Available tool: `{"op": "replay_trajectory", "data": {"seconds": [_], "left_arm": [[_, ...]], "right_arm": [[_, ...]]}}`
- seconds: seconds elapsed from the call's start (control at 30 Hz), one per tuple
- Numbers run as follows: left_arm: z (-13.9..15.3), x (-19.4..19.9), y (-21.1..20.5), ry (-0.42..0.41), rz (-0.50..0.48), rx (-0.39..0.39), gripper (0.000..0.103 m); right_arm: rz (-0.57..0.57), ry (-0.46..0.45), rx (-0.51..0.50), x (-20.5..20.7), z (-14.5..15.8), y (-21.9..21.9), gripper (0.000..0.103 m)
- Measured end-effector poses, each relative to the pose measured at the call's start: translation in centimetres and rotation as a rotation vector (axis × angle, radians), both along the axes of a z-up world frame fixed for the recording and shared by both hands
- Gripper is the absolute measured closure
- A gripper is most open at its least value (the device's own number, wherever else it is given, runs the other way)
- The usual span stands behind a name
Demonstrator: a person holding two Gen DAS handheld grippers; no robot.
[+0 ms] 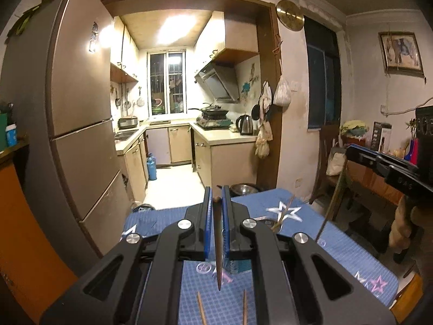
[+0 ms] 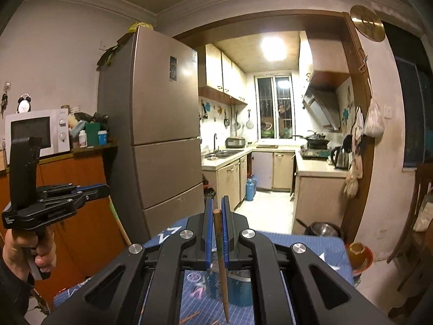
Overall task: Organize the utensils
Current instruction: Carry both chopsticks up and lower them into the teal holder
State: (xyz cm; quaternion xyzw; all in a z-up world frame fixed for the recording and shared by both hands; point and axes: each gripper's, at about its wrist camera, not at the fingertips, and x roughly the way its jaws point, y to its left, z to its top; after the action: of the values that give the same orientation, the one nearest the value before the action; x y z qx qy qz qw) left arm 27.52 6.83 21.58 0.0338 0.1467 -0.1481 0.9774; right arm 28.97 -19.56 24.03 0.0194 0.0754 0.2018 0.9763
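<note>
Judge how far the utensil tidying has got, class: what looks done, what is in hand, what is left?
Done: nothing visibly sorted yet.

In hand: the left gripper is shut on a dark chopstick hanging tip-down; the right gripper is shut on a lighter chopstick, both above the blue star tablecloth.

Left: two loose chopsticks lie on the cloth below.

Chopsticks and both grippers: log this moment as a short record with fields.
left gripper: shut on a dark brown chopstick that hangs tip down between the blue fingers
right gripper: shut on a lighter wooden chopstick, also tip down
surface: blue star-print tablecloth below both grippers
still on the cloth: two chopsticks, seen in the left wrist view
also on the table: orange cup at the right edge
</note>
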Motion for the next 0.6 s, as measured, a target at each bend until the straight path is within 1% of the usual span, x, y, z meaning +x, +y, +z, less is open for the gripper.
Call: {"op": "replay_trajectory", "data": {"seconds": [0.17, 0.33, 0.43, 0.6], "left_arm": [[2.0, 2.0, -1.7, -0.014, -0.018, -0.018, 0.098], [3.5, 3.9, -2.9, -0.037, -0.024, -0.034, 0.098], [3.9, 5.4, -3.4, -0.039, -0.025, -0.045, 0.098], [3.6, 7.6, -4.2, -0.028, -0.031, -0.049, 0.098]], "right_arm": [[-0.032, -0.029, 0.008, 2.9, 3.1, -1.1, 0.096], [-0.051, -0.037, 0.02, 5.9, 5.1, -2.1, 0.096], [-0.058, -0.031, 0.024, 7.6, 5.5, -2.2, 0.096], [-0.057, -0.007, 0.04, 10.4, 4.8, -2.1, 0.096]]}}
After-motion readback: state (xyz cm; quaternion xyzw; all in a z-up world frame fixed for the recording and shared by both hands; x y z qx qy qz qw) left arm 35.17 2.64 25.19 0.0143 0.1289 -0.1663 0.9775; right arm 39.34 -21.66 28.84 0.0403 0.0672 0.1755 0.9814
